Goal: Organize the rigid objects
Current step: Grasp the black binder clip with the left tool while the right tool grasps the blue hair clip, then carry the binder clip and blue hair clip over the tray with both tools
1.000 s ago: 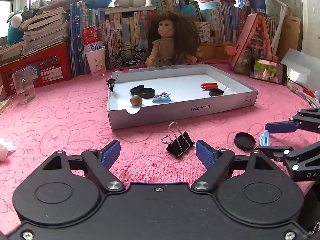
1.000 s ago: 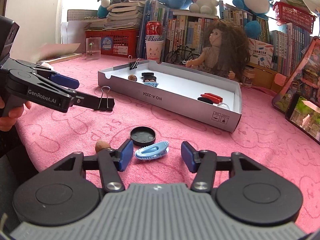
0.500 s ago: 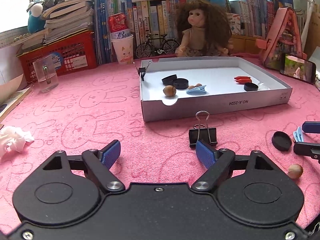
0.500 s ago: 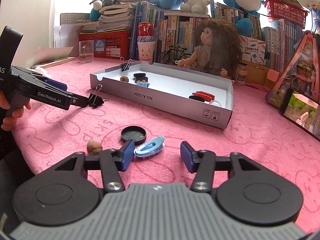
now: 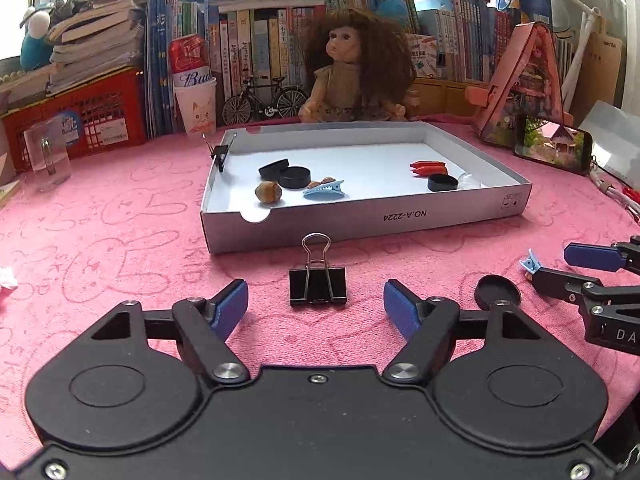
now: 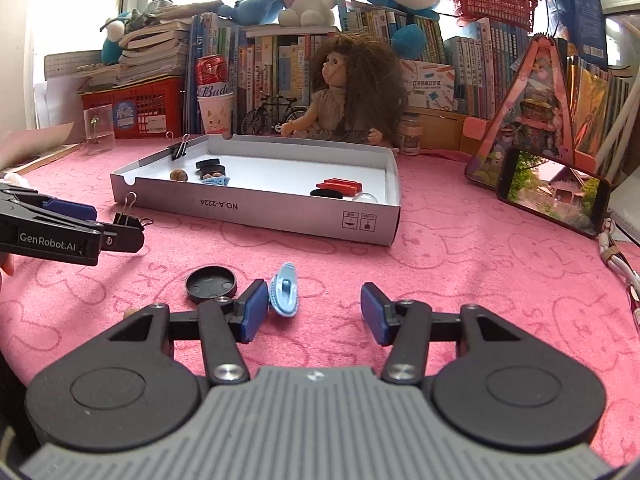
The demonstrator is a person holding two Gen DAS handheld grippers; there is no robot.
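Squarely ahead of the left gripper (image 5: 316, 306), in line with the gap between its blue pads, lies a black binder clip (image 5: 318, 286) flat on the pink cloth (image 5: 120, 232), its wire handles pointing away toward the white cardboard tray (image 5: 360, 224). The jaws have just been closing and stand partly spread with nothing pinched; the clip sits just beyond the pad tips, so this looks like lining up for a grasp across its body. The right gripper (image 6: 314, 308) is likewise partly spread and empty: a light blue hair clip (image 6: 285, 290) lies just beside its left pad, apparently touching it, well clear of the other. A black bottle cap (image 6: 211, 283) rests just left of that pad. Beyond both tools, the tray already holds matching caps, a nut, a blue hair clip and red pieces, with another binder clip on its rim, which suggests the loose items are meant to join them there.
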